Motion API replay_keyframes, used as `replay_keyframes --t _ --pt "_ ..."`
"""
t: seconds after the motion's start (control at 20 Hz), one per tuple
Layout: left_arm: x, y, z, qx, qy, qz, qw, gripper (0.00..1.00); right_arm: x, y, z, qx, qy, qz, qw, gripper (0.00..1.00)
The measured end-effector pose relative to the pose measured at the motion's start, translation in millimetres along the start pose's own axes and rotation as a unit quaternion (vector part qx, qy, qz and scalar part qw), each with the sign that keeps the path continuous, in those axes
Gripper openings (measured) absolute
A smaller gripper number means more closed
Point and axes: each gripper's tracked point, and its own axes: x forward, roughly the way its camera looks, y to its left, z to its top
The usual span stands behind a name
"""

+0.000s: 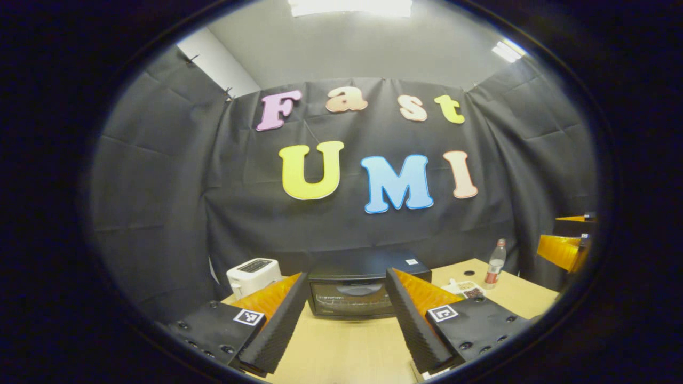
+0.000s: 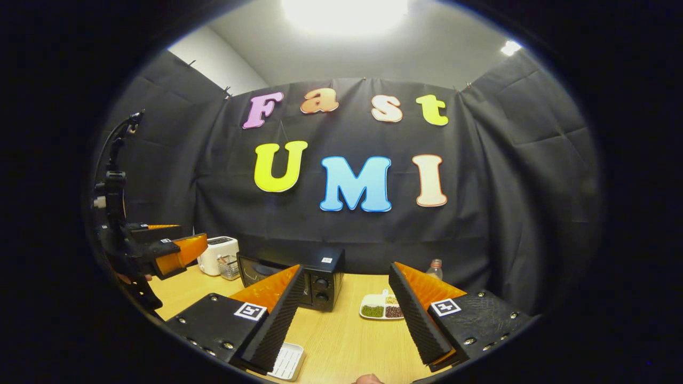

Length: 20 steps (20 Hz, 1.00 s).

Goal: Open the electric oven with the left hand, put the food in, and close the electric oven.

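Pale wood tabletop (image 2: 341, 330) carries everything here. The black electric oven (image 2: 315, 280) stands toward the back edge, close to the cloth wall, its door shut and its knobs on the right of the front panel; in the left gripper view the oven (image 1: 352, 298) sits straight ahead, framed between that gripper's own fingers. A white toaster (image 2: 217, 255) stands at the back left corner, with a small wire basket (image 2: 228, 268) just beside it, between toaster and oven. To the oven's right lies a white divided dish of food (image 2: 381, 309), holding green and dark portions in separate compartments; the same dish (image 1: 464, 289) appears right of the oven in the left gripper view. Behind the dish, near the back edge, a plastic bottle (image 1: 495, 264) stands upright. A white ribbed tray (image 2: 287, 361) lies at the near edge.

The left gripper (image 1: 344, 320) hovers above the near part of the tabletop, jaws spread wide, grasping nothing. The right gripper (image 2: 347, 320) is likewise wide apart and empty, raised over the near edge. Off to the left in the right gripper view, the left gripper (image 2: 181, 250) is held in the air, well apart from the oven.
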Motion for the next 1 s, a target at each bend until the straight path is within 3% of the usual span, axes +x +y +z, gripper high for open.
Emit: replay_keyframes --t 0.55,1.0 --pt "-71.0 54.5 13.1 -0.002 -0.007 0.016 1.000 1.00 -27.8 11.9 4.8 0.030 0.004 -0.031 0.999 0.96" --pt "-87.5 91.9 31.0 -0.014 -0.034 0.037 0.999 1.00 -48.1 27.3 20.9 0.016 -0.014 -0.033 0.999 0.96"
